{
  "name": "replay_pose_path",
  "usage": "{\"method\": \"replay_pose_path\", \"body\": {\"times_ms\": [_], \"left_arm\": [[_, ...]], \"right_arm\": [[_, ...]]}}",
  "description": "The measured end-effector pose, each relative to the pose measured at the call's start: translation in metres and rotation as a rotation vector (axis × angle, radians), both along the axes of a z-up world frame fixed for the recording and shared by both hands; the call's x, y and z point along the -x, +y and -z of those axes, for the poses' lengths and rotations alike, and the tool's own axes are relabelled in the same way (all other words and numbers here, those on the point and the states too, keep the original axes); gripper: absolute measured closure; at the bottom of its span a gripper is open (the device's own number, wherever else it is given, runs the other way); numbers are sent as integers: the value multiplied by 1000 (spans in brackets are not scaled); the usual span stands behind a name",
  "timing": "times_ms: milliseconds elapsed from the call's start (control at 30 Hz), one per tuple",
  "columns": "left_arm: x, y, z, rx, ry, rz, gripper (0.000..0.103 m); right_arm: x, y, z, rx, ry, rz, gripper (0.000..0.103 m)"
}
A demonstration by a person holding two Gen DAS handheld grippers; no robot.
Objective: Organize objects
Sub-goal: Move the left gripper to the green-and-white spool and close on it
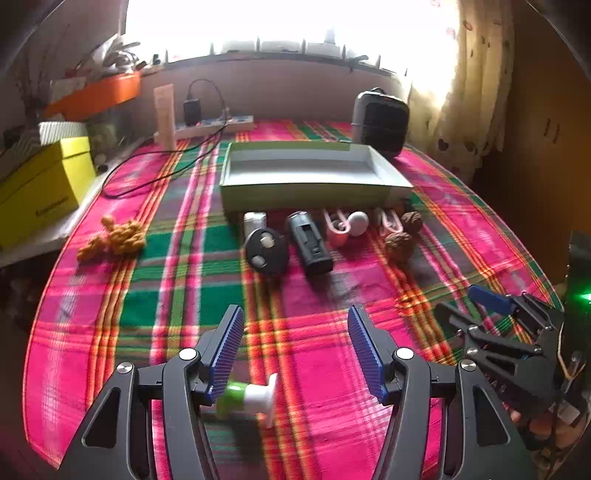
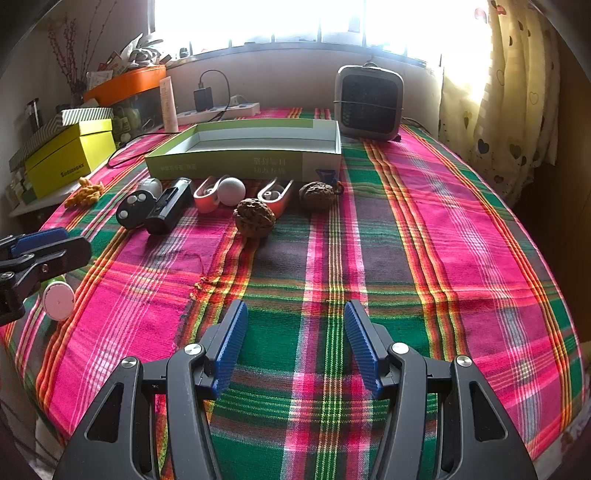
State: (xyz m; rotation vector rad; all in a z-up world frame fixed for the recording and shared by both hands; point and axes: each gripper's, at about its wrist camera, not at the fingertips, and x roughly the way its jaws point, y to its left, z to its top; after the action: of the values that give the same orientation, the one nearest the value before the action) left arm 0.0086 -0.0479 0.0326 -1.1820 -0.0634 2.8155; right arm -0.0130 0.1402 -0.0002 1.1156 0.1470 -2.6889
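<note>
Both tongs, left point(image 1: 295, 350) and right point(image 2: 295, 347), stood released and empty. Small objects lined the shallow green-sided cardboard tray point(image 1: 310, 192) at mid-frame; a green-and-white plastic spool point(image 1: 251, 400) lay by the left tongs, probably the first pick: close and lift.

- Daylight pours from the blown-out white window point(image 1: 291, 22) at twelve o'clock in both views, washing out detail there.
- The pink-and-green plaid cloth point(image 2: 369, 229) is evenly lit, with soft shadows falling toward six o'clock.
- The left view is softly blurred, the right sharper.
- Fisheye bending and dark corners frame both.
</note>
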Motion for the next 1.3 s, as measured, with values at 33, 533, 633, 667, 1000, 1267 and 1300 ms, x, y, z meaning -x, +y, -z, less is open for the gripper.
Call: {"method": "replay_pose_path", "body": {"times_ms": [33, 533, 633, 667, 1000, 1267, 1300], "left_arm": [[-1, -2, 1, 3, -2, -6, 45], [-9, -1, 11, 11, -15, -4, 45], [-10, -4, 10, 0, -12, -5, 45], [-12, -6, 9, -4, -8, -4, 45], [-27, -22, 10, -46, -8, 16, 45], [-37, -28, 17, -68, -16, 36, 45], [-36, -27, 18, -60, -20, 32, 45]], "right_arm": [[0, 0, 0, 0, 0, 1, 48], [0, 0, 0, -2, 4, 4, 48], [1, 0, 0, 1, 1, 7, 48], [0, 1, -1, 11, -2, 10, 48], [-4, -3, -2, 31, 0, 5, 48], [-6, -7, -3, 28, 4, -5, 48], [-6, -8, -3, 27, 3, -7, 48]]}}
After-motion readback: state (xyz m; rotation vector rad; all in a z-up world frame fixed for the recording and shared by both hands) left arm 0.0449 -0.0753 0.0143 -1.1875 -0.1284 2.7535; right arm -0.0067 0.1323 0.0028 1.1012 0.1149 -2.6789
